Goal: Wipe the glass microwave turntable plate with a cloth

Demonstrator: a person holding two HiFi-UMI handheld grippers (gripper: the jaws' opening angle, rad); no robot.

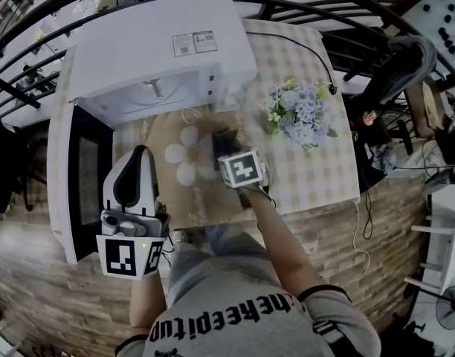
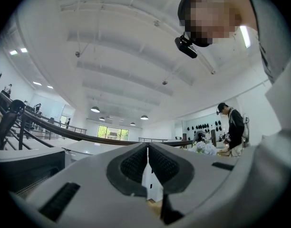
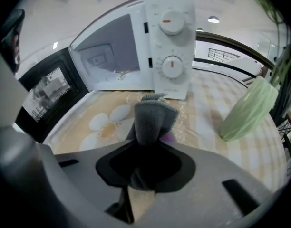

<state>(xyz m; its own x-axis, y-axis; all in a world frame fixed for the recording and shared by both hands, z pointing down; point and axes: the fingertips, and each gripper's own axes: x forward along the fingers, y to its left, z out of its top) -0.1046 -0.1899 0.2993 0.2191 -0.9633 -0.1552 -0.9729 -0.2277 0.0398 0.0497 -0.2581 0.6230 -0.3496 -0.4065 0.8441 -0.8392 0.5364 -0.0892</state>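
In the head view, a white microwave (image 1: 160, 43) is seen at the back of a table (image 1: 317, 169) covered with a checked cloth, its door (image 1: 82, 177) swung open to the left. A beige mat (image 1: 186, 155) printed with a white daisy is laid in front of the microwave, and a bunch of pale flowers (image 1: 298, 114) is stood to its right. The left gripper (image 1: 140, 155) is held at the left edge of the mat. The right gripper (image 1: 229, 155) is held over the middle of the mat with a dark grey cloth (image 1: 221, 141) at its tip. The glass plate cannot be picked out with certainty here.

In the left gripper view, the left gripper (image 2: 148, 167) is pointed up toward the ceiling. Its ribbed pads are brought together with nothing held between them. A person (image 2: 233, 127) is seen standing far off at the right.

In the right gripper view, the right gripper (image 3: 145, 170) is clamped on the cloth (image 3: 152, 120), which is bunched up and pushed out ahead of the jaws, low over the mat (image 3: 105, 125). A faint curved rim, taken to be the glass plate (image 3: 186, 123), is seen lying on the mat just right of the cloth. The microwave (image 3: 171, 42) is shown close behind, its door (image 3: 45, 96) open at the left, and a green vase (image 3: 250, 108) is stood at the right.
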